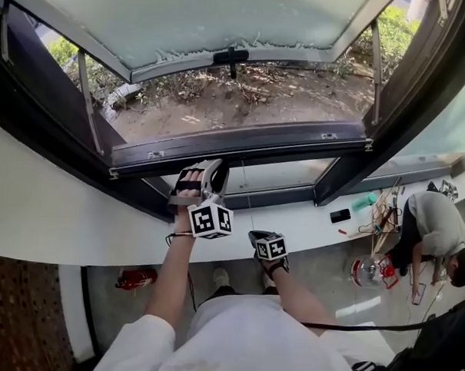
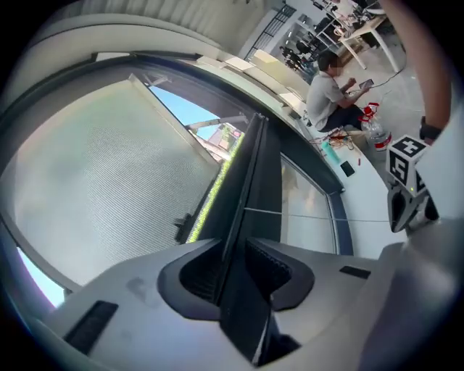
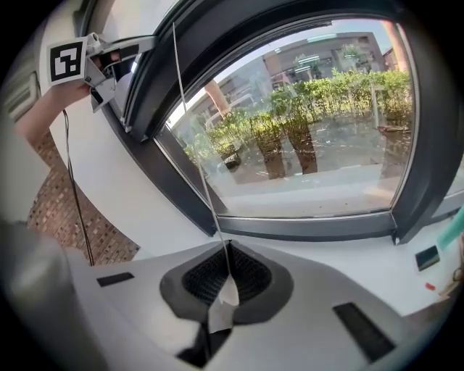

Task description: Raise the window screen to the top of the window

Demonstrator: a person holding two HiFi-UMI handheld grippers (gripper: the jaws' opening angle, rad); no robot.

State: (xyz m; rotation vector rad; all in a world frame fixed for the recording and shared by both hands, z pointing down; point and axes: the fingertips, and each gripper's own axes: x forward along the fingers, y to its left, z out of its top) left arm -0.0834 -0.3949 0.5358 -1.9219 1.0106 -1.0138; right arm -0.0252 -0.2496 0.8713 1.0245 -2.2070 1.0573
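The screen's dark bottom rail (image 1: 242, 145) runs across the window opening. My left gripper (image 1: 198, 177) reaches up to it and is shut on the rail's lower edge. In the left gripper view the rail (image 2: 250, 188) runs straight into the closed jaws of my left gripper (image 2: 235, 272), with pale mesh (image 2: 101, 188) to its left. A thin pull cord (image 1: 247, 195) hangs from the rail down to my right gripper (image 1: 262, 238), lower and closer to the body. The right gripper view shows the cord (image 3: 192, 130) pinched in my right gripper (image 3: 226, 272), a white tab below the pads.
The window sash (image 1: 209, 18) is swung outward above bare ground. A white sill (image 1: 308, 216) runs below the frame. A person (image 1: 434, 228) sits at the right among cables and a bottle (image 1: 365, 271). A red fire extinguisher (image 1: 136, 278) lies on the floor at the left.
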